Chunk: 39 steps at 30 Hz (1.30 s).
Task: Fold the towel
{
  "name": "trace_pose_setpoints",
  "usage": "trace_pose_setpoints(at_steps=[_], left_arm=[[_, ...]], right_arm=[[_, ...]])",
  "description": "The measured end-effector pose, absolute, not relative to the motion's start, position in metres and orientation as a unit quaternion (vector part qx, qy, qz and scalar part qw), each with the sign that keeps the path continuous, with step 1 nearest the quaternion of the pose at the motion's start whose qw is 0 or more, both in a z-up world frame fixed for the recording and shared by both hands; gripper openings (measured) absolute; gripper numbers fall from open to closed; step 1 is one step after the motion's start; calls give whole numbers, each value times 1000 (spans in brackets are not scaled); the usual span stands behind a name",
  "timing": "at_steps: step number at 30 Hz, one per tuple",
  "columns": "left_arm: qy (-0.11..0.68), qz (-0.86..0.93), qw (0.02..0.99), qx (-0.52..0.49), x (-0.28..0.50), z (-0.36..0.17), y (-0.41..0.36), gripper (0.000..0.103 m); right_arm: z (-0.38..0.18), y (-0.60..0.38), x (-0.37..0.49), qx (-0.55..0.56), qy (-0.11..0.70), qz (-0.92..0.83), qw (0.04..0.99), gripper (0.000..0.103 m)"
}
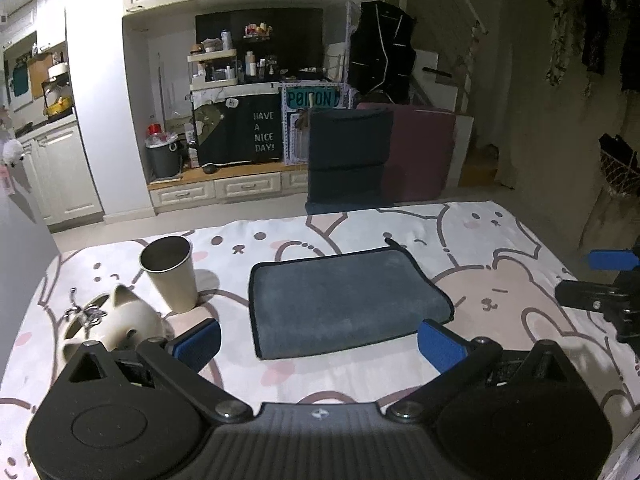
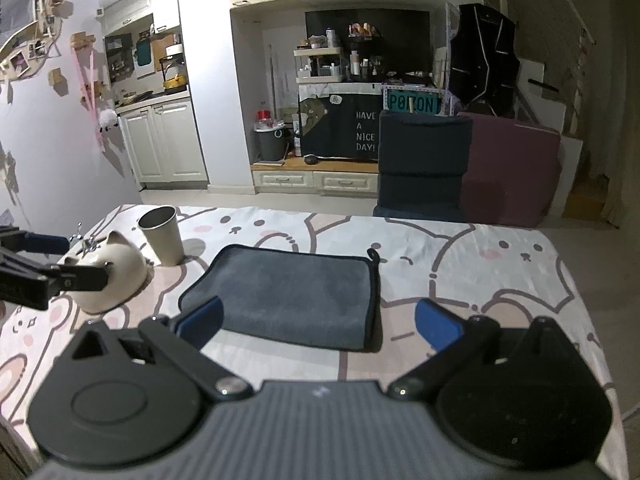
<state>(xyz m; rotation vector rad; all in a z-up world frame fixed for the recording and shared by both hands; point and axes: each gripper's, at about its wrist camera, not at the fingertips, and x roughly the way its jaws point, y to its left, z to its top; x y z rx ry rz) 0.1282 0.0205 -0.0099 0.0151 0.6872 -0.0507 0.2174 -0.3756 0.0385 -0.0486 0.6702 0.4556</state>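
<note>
A grey towel (image 1: pixel 344 300) with a dark hem lies folded flat on the bunny-print table cover; it also shows in the right wrist view (image 2: pixel 288 292). My left gripper (image 1: pixel 320 340) is open and empty, its blue pads just short of the towel's near edge. My right gripper (image 2: pixel 318 322) is open and empty, hovering over the towel's near edge. The right gripper shows at the right edge of the left wrist view (image 1: pixel 608 280), and the left gripper at the left edge of the right wrist view (image 2: pixel 36 260).
A cream cup (image 1: pixel 170 272) and a cat-shaped ceramic holder (image 1: pixel 108 320) stand left of the towel; both also show in the right wrist view, cup (image 2: pixel 162 236), holder (image 2: pixel 110 268). The table cover (image 1: pixel 500 240) ends at the far edge. Beyond it stand a dark chair (image 1: pixel 348 156) and cabinets.
</note>
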Motion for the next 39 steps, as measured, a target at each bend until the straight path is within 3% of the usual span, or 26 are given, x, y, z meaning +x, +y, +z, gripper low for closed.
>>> trace_pose_setpoints(at_steps=[16,39], left_arm=[[320,-41,946,25,65,-4,13,103],[325,-48,944,19,43,-10,11,103]], right_arm=[[47,-388,169,-10,328,234,915,103],[49,-393,143,-10,326,247,913,103]])
